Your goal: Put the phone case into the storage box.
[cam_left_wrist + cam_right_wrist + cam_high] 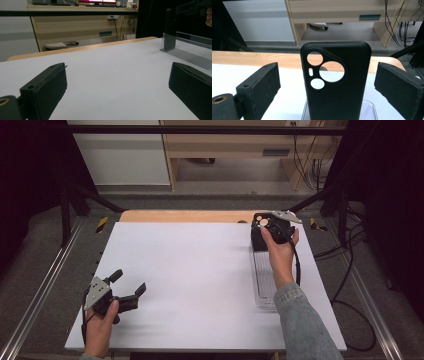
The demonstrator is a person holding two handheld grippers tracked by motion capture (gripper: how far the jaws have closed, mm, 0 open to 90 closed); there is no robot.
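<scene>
right gripper (329, 85): jaws wide either side of phone case (337, 85), upright in clear tray (262, 280) at table's (190, 270) far right edge, lined up to grab | left gripper (131, 292): wide, idle near-left corner

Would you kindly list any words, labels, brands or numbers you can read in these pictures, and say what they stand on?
None can be read.
The black phone case bears no print on the face shown.
The monitor behind the desk glows, its content too blurred to read.
</scene>
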